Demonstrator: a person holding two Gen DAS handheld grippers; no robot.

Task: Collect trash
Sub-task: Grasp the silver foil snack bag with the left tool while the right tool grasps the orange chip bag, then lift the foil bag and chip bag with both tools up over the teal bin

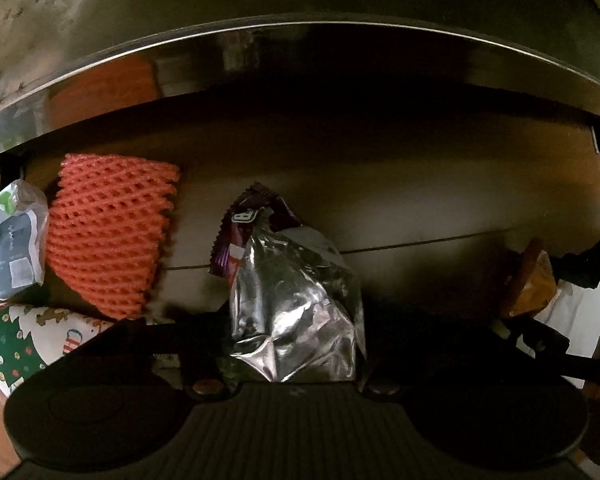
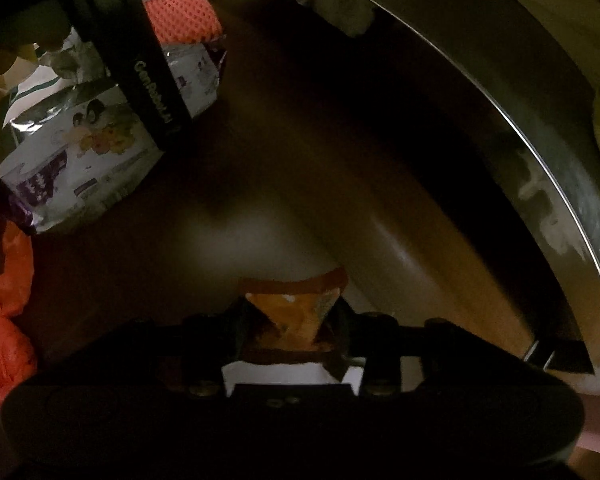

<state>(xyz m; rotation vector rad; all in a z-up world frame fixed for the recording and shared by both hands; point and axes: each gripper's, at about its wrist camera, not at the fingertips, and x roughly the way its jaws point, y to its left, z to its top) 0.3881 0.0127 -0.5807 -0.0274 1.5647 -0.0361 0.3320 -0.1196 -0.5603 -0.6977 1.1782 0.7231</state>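
Note:
My left gripper [image 1: 296,344] is shut on a crumpled silver and purple snack wrapper [image 1: 296,300], held low over the dark floor under a metal-edged table. The same wrapper shows in the right wrist view [image 2: 80,160] with the left gripper's black body [image 2: 140,52] across it. My right gripper [image 2: 292,328] is shut on an orange snack wrapper [image 2: 296,312] with white paper beneath it. That orange wrapper shows at the right of the left wrist view [image 1: 532,280]. An orange foam fruit net [image 1: 108,232] lies on the floor to the left.
A curved metal table edge [image 1: 300,40] runs overhead. A white and grey packet [image 1: 12,248] and a Christmas-print paper cup [image 1: 16,344] lie at the left. An orange plastic bag [image 2: 4,320] sits at the left of the right wrist view.

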